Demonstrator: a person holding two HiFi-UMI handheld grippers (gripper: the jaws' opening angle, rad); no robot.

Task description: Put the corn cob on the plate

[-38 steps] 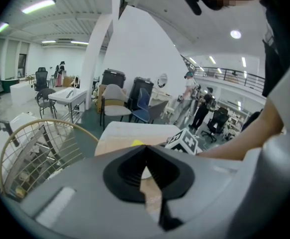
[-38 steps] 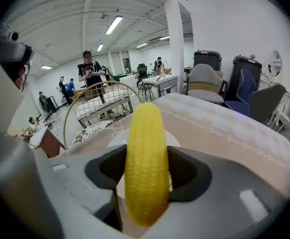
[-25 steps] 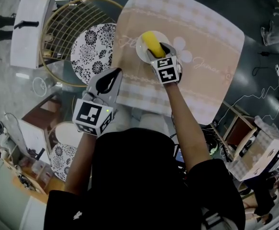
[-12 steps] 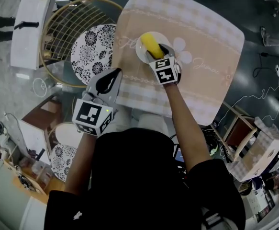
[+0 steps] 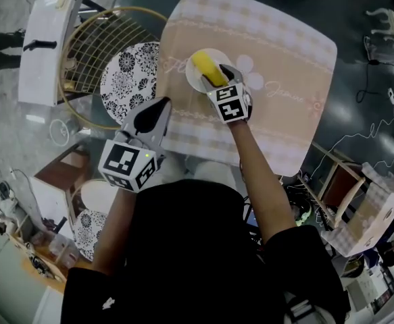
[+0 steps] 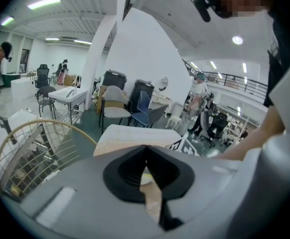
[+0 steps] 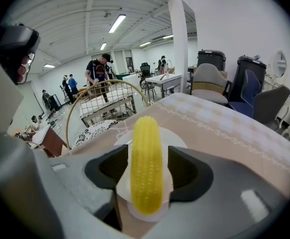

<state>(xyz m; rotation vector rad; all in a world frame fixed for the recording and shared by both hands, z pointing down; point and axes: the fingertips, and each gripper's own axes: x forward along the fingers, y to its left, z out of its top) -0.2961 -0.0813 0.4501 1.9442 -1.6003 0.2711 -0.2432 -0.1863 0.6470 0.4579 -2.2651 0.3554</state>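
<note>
The yellow corn cob lies on a small white plate on the peach tablecloth. My right gripper reaches over the plate's near edge. In the right gripper view the corn cob lies lengthwise between the two dark pads, with a thin strip of white plate showing on either side, so the jaws stand open around it. My left gripper hovers at the table's near-left edge, shut and holding nothing. In the left gripper view its fingertips meet, with the plate dimly visible beyond them.
A peach checked tablecloth covers the square table. Left of it stands a round wire chair with a black-and-white floral cushion, and a white cabinet beyond. Cables and boxes lie on the floor to the right. People stand in the background.
The head view has shifted slightly. The right gripper stays at the plate with the corn cob between its jaws, and the left gripper has kept still.
</note>
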